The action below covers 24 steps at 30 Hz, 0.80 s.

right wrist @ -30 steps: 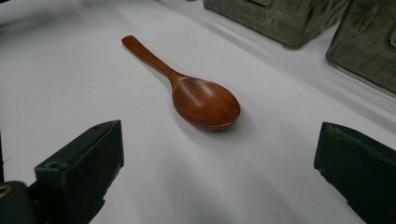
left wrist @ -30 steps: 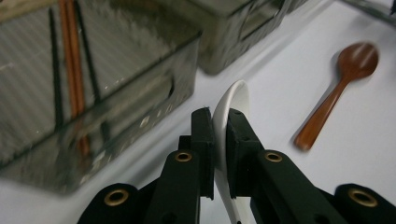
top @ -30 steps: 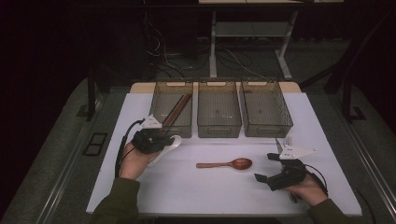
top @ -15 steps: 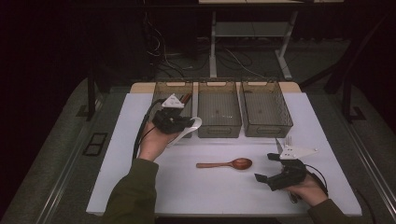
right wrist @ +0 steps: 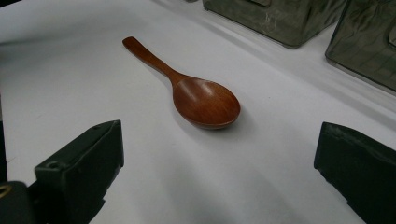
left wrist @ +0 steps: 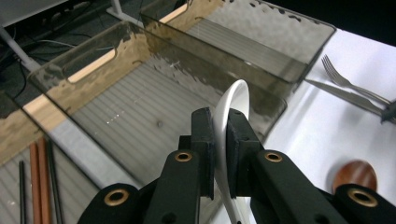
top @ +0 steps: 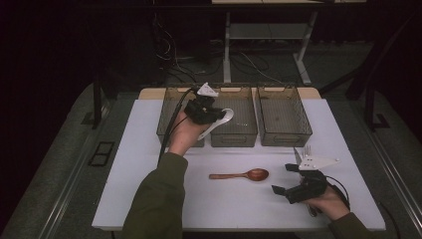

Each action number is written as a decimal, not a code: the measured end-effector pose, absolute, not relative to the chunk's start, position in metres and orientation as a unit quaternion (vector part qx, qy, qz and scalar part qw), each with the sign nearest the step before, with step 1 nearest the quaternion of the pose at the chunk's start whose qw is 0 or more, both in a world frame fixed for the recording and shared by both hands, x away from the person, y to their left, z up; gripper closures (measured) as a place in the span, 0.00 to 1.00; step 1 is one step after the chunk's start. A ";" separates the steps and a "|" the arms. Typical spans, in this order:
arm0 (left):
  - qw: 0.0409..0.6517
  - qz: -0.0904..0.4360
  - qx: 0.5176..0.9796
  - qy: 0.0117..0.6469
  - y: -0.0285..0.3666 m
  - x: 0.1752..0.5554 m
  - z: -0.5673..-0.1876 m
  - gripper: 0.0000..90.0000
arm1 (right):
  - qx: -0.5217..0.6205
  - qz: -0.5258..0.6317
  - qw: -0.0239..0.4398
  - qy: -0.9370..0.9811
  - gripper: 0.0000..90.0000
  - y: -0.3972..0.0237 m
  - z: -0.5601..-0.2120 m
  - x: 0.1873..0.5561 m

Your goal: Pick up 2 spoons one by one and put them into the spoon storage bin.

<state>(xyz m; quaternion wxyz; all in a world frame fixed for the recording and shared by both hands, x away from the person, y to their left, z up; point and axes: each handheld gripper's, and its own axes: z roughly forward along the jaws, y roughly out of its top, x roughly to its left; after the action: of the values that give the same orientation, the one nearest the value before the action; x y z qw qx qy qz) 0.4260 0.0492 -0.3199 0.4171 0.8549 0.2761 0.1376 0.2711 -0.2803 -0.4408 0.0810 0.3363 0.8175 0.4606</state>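
Observation:
My left gripper (top: 215, 117) is shut on a white ceramic spoon (top: 227, 117), held in the air over the near edge between the left bin (top: 168, 113) and the middle bin (top: 234, 135). In the left gripper view the spoon (left wrist: 233, 100) stands on edge between the pads, its bowl pointing out over the middle bin (left wrist: 140, 107). A brown wooden spoon (top: 241, 175) lies flat on the white table, bowl to the right. My right gripper (top: 282, 179) rests just right of it, jaws wide open around nothing; its own view faces the wooden spoon (right wrist: 201, 98).
Three smoky clear bins stand in a row at the back; the right bin (top: 283, 119) holds nothing I can see. Chopsticks (left wrist: 37, 182) lie in the left bin. A metal fork (left wrist: 343, 79) lies on the table at the right, near the right hand.
The left hand has lifted from the table's left side and carried the white spoon away and to the right, up to the bins. The right gripper and wooden spoon have stayed put.

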 end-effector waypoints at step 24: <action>0.376 0.123 0.868 0.299 -0.010 0.482 -0.373 0.91 | 0.339 0.472 0.078 0.810 0.01 -0.282 -0.439 0.270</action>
<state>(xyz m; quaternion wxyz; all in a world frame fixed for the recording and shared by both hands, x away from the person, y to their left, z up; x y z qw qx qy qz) 0.4815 -0.0097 -0.3726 0.3759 0.8685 0.2990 0.1227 0.2704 -0.2820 -0.4390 0.0775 0.3386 0.8104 0.4717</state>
